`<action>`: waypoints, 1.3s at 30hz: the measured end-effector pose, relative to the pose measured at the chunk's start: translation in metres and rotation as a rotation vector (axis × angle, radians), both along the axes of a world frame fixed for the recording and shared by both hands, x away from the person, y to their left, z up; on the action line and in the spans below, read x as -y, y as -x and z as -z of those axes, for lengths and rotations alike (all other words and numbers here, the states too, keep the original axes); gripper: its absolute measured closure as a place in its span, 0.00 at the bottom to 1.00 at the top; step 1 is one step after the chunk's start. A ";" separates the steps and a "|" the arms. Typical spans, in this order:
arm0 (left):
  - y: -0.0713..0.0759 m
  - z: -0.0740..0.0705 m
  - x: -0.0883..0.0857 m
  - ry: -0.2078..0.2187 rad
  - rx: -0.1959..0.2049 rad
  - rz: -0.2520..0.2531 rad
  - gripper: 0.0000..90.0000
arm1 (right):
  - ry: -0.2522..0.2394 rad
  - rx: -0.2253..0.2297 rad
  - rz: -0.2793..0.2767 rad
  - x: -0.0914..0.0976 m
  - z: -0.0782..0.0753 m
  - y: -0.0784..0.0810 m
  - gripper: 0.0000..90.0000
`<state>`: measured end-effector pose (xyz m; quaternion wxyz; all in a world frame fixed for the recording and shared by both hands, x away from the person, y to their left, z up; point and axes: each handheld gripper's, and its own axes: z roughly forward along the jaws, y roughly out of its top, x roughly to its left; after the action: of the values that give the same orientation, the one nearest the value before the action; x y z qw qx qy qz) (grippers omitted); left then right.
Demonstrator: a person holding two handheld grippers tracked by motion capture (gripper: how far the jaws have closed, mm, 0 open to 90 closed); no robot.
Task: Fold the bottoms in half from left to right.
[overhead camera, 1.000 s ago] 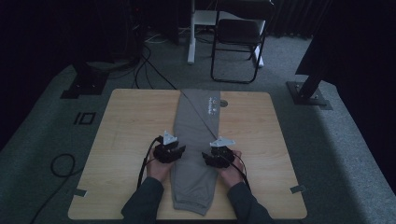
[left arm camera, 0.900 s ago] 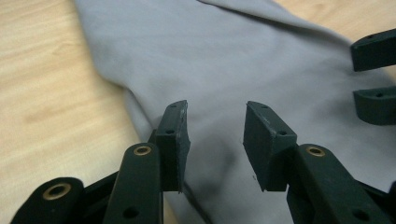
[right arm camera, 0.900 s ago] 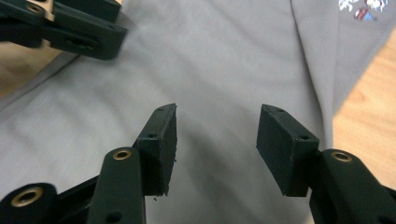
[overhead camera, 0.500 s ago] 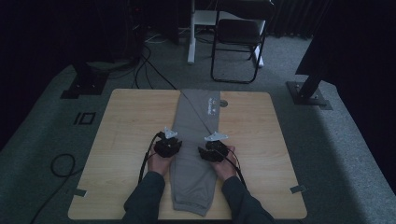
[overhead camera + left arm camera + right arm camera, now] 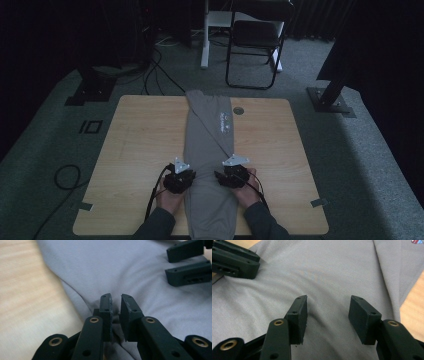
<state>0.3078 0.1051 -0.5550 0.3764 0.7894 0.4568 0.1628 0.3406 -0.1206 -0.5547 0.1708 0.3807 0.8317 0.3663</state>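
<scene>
My left tool has just been closing and now pinches a small ridge of the grey garment at its edge, the two pads almost together with cloth bunched between them. In the high view that tool sits at the cloth's 9 o'clock edge, near my side of the surface.

My right tool has its pads apart, resting over flat cloth with nothing clamped between them. From above it is at the garment's 3 o'clock edge, level with the left one, the cloth lying between the two.

The garment lies folded in a long strip down the middle of the surface, from 12 o'clock to 6 o'clock, with a small white print near its far end. A chair stands beyond the surface at 12 o'clock.
</scene>
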 end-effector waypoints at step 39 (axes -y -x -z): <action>-0.066 -0.001 -0.011 -0.033 0.021 -0.046 0.96 | 0.053 -0.015 0.122 -0.008 -0.006 -0.064 0.58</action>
<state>0.3739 0.1165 -0.5540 0.3643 0.7830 0.4682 0.1870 0.4045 -0.1122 -0.5488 0.1966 0.4289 0.8177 0.3299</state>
